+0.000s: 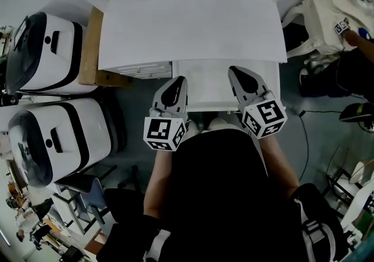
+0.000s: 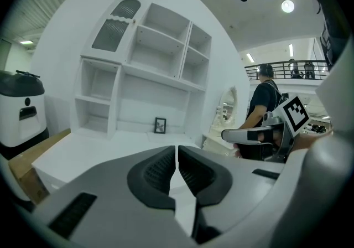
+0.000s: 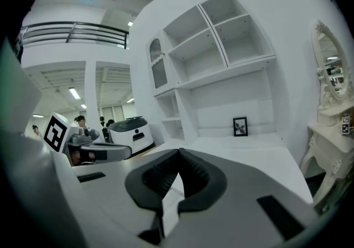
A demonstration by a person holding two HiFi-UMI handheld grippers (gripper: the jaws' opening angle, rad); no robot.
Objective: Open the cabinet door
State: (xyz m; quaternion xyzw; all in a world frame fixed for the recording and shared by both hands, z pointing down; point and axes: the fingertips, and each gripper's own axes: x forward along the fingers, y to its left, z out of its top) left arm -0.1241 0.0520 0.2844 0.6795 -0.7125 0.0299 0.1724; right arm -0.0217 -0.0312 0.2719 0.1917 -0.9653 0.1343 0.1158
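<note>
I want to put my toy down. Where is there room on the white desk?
The desktop is bare from its front edge back to the small picture frame. The open shelves above look empty too. Left of the desk it is crowded with two white machines.

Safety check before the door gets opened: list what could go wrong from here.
1. The left gripper and right gripper are both shut and empty; pushed at the cabinet like this, they would likely bump its front rather than grip anything.
2. No handle shows in either gripper view, so a blind reach may miss.
3. The small picture frame stands upright on the cabinet top; a hard tug might topple it.
</note>
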